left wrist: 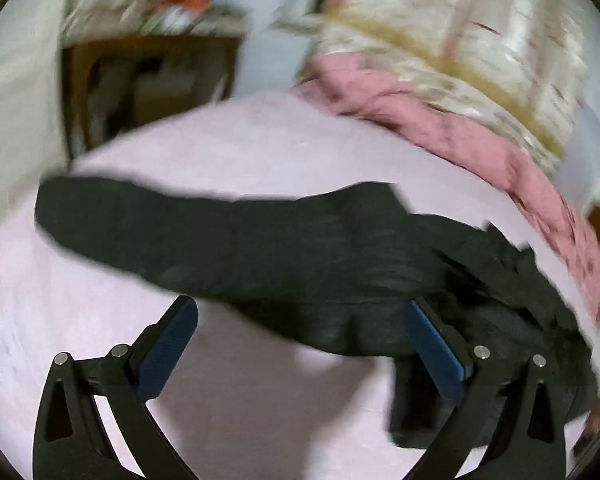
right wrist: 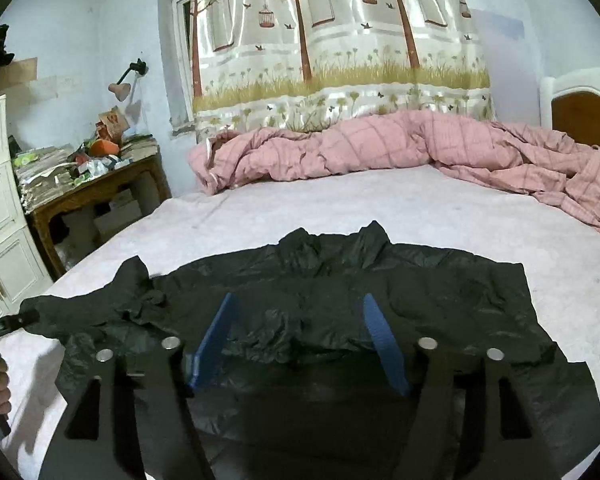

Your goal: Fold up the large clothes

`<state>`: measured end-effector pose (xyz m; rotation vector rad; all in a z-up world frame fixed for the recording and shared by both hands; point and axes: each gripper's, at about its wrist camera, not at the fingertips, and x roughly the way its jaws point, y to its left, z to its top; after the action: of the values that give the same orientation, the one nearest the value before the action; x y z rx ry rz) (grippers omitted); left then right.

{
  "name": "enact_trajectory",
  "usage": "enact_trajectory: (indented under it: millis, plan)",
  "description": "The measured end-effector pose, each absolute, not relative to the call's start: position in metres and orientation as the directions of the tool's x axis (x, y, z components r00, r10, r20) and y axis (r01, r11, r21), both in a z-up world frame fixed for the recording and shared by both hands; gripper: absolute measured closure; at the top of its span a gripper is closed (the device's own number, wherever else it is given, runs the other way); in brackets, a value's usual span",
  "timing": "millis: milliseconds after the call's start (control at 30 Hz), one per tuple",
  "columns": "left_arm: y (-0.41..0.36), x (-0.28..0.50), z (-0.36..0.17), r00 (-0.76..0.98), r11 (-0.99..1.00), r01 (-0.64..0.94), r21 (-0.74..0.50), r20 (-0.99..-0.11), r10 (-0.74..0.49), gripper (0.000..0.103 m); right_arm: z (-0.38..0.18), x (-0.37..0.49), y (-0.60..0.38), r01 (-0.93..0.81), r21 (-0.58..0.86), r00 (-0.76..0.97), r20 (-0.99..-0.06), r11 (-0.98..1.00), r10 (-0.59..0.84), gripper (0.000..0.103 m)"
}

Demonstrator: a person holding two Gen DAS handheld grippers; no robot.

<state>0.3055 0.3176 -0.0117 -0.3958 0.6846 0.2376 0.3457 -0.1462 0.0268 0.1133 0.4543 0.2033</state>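
**Black jacket spread on a bed, both grippers open above it**

Bed point(right wrist: 380, 204): the landmark, covered by a pale pink sheet. All places below are given relative to it.

Black jacket point(right wrist: 340, 304): lies across the near part of the bed, body roughly flat but wrinkled, one sleeve point(left wrist: 148, 228) stretched out toward the bed's left edge. The cloth looks thin, crinkly and slightly glossy, so it is judged light, limp and somewhat slippery; it will likely sag and slide once lifted, not hold a crease. Best holds are judged to be a doubled edge: the hem, the shoulder seam or the sleeve cuff, where two layers give the pads more to bite.

Pink quilt point(right wrist: 380, 148): bunched along the far side of the bed, well apart from the jacket; the sheet between them offers room for folding.

Curtain point(right wrist: 332, 40): tree-and-birdcage print, behind the bed's far side. White cabinet point(right wrist: 0, 208) and cluttered wooden table point(right wrist: 96, 188): beside the bed's left edge, out of the way.

Right gripper point(right wrist: 300, 340): fingers apart, over the jacket's middle near its lower edge, holding nothing.

Left gripper point(left wrist: 300, 344): fingers spread wide, at the jacket's near edge where sleeve joins body, gripping nothing; this view is motion-blurred, so contact with the cloth cannot be told.

Nothing blocks the jacket; the main risk is judged to be the sleeve hanging off the bed's left edge.
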Motion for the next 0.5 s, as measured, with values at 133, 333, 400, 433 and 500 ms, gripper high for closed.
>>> enact_trajectory:
  millis: [133, 333, 400, 433, 500]
  plan:
    - [0.361, 0.303, -0.037, 0.72, 0.813, -0.49, -0.316, -0.672, 0.173, 0.011, 0.022, 0.351, -0.149, -0.133, 0.125, 0.887, -0.428, 0.983, 0.174, 0.032]
    - [0.412, 0.296, -0.071, 0.766, 0.673, -0.504, -0.542, -0.64, 0.058, 0.013, 0.02, 0.355, -0.158, -0.149, 0.189, 0.873, -0.436, 0.971, 0.219, 0.032]
    - [0.421, 0.299, -0.069, 0.783, 0.667, -0.496, -0.557, -0.618, 0.066, 0.016, 0.022, 0.352, -0.158, -0.146, 0.171, 0.881, -0.425, 0.974, 0.206, 0.032]
    - [0.422, 0.303, -0.068, 0.778, 0.679, -0.502, -0.536, -0.623, 0.084, 0.02, 0.021, 0.352, -0.157, -0.139, 0.159, 0.883, -0.426, 0.977, 0.195, 0.032]
    - [0.423, 0.314, -0.064, 0.754, 0.704, -0.53, -0.474, -0.643, 0.135, 0.063, 0.019, 0.354, -0.154, -0.132, 0.144, 0.881, -0.436, 0.981, 0.182, 0.032]
